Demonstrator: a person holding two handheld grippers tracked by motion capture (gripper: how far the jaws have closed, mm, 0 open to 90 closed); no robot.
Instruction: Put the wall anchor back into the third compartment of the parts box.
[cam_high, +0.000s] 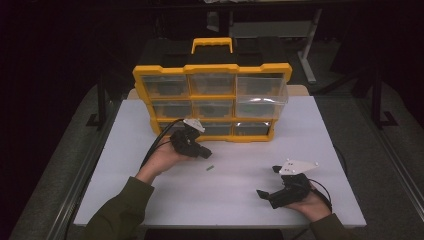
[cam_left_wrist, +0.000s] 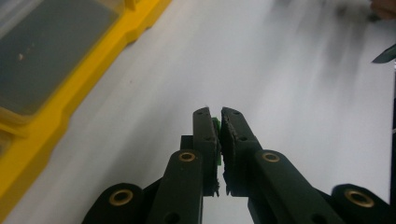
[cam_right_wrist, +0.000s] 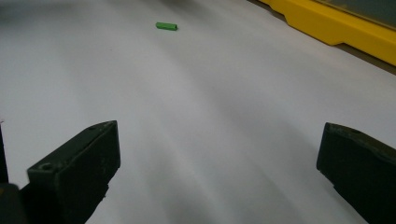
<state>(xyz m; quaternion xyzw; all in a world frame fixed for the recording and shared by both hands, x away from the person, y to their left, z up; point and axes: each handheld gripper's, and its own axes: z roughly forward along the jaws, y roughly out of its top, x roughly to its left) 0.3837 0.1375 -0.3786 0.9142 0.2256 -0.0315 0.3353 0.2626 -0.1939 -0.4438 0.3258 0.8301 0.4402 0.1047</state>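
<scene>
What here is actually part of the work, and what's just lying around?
In use:
- left gripper, shut on a small green piece
- second green piece on the white table
- yellow drawer organizer, one upper right drawer pulled out

Idle:
- right gripper, open and resting on the table
- dark furniture behind the table

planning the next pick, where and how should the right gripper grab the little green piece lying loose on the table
Grip the green piece across its short width, at mid-length. It is a small short bar lying flat on the white table, so come straight down from above, jaws astride its long sides. The right gripper is already open wide; the piece lies clear of the yellow organizer, so nothing seems to crowd the approach.
</scene>
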